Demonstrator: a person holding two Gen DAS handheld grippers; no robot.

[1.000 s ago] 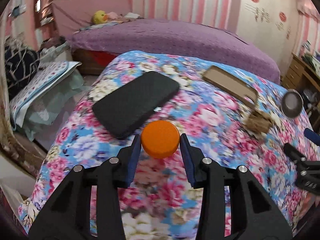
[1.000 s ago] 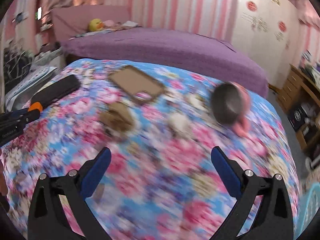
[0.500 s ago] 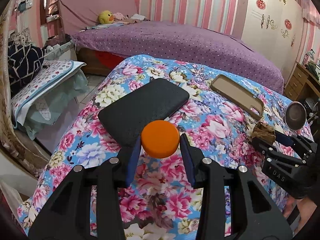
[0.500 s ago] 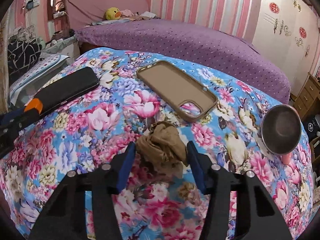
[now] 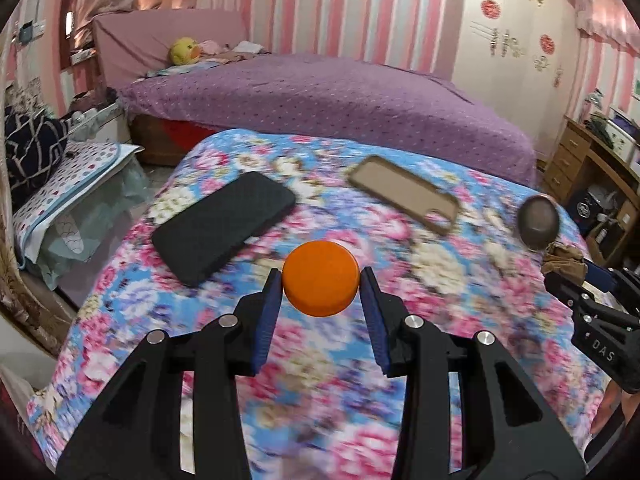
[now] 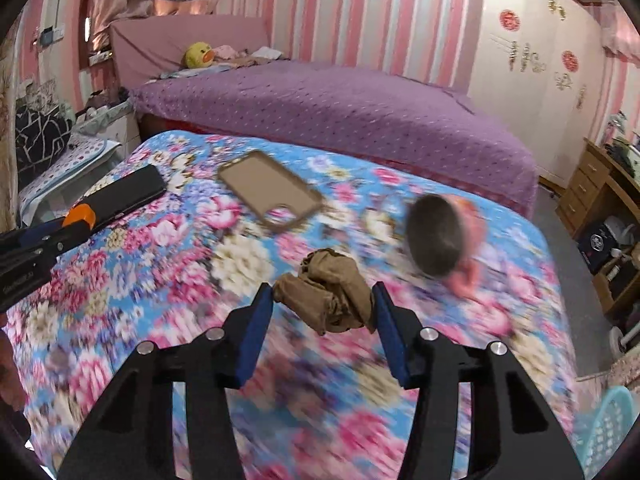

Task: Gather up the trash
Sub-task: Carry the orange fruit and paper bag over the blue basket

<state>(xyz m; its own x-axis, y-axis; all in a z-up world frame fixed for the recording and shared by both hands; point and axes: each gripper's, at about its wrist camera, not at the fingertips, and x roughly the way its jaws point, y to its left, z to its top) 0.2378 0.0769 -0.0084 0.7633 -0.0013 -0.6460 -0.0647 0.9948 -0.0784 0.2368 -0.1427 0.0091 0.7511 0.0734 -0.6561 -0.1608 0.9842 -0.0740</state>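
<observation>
An orange round cap (image 5: 320,282) sits between the blue pads of my left gripper (image 5: 320,277), which is shut on it above the flowered cloth (image 5: 312,408). In the right wrist view a crumpled brown wad (image 6: 328,296) is pinched by my right gripper (image 6: 322,292), shut on it and held clear of the cloth. The left wrist view catches that wad (image 5: 564,258) at its right edge. The orange cap (image 6: 80,214) shows at the left of the right wrist view.
On the flowered cloth lie a black phone (image 5: 224,236), a tan phone case (image 5: 404,196) and a tipped metal-lined pink cup (image 6: 436,240). A purple bed (image 5: 320,100) stands behind, a wooden desk (image 5: 580,160) at the right. A turquoise basket (image 6: 608,428) is at the lower right.
My right gripper went from wide open to shut on the brown wad and raised it off the cloth. My left gripper rose and drew back with the orange cap.
</observation>
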